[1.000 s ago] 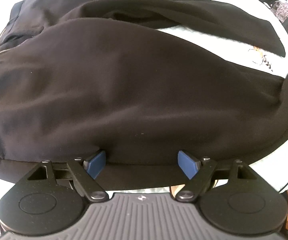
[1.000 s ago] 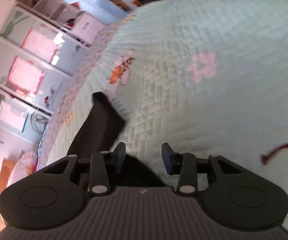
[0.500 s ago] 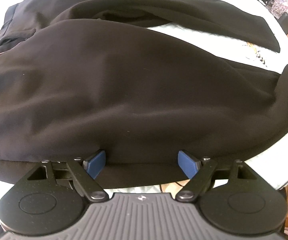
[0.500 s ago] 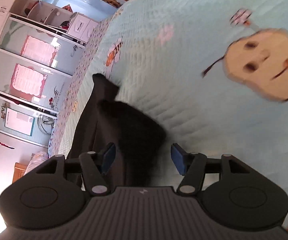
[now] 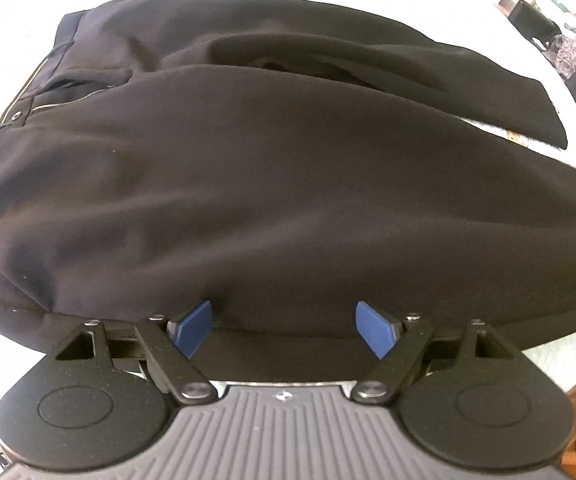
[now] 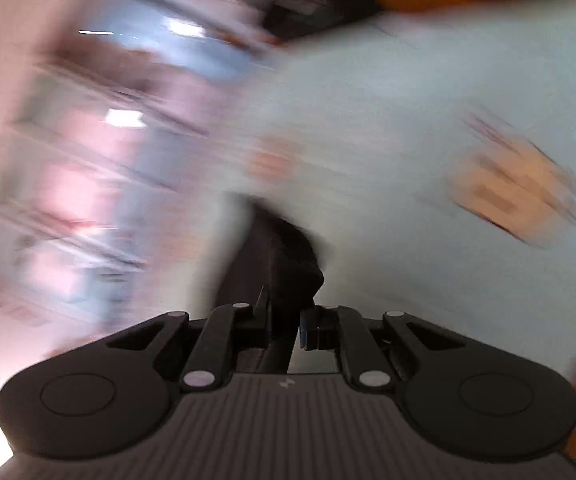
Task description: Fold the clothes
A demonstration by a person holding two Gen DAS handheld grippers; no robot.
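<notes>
We see one pair of black trousers (image 5: 272,184) spread across a bed covered by a pale mint quilted bedspread (image 5: 559,354). The cloth is matte, smooth and soft, lying in broad shallow folds. The waistband sits toward the bed's left side, where a metal zipper line and a small stud (image 5: 15,117) catch the light. Two legs run to the right: the far one lies flat and ends in a straight hem near the bed's right edge, while the near one bulges in a rounded mound just ahead of the left gripper (image 5: 284,326).

That left gripper hangs steeply over the near edge of the trousers, its two blue pads (image 5: 192,325) standing wide apart with nothing pinched between them; black cloth lies below and beyond them.

The right wrist view is heavily smeared by motion. In it, the right gripper (image 6: 284,326) has just been closing, and its two black fingers now clamp a bunched fold of the black trousers (image 6: 284,256), which rises as a dark crumpled peak beyond the fingertips. Behind it the mint bedspread (image 6: 387,120) carries an orange-tan printed figure (image 6: 515,188), too blurred to identify. At left, pink and blue cabinet fronts (image 6: 88,184) streak past.
</notes>
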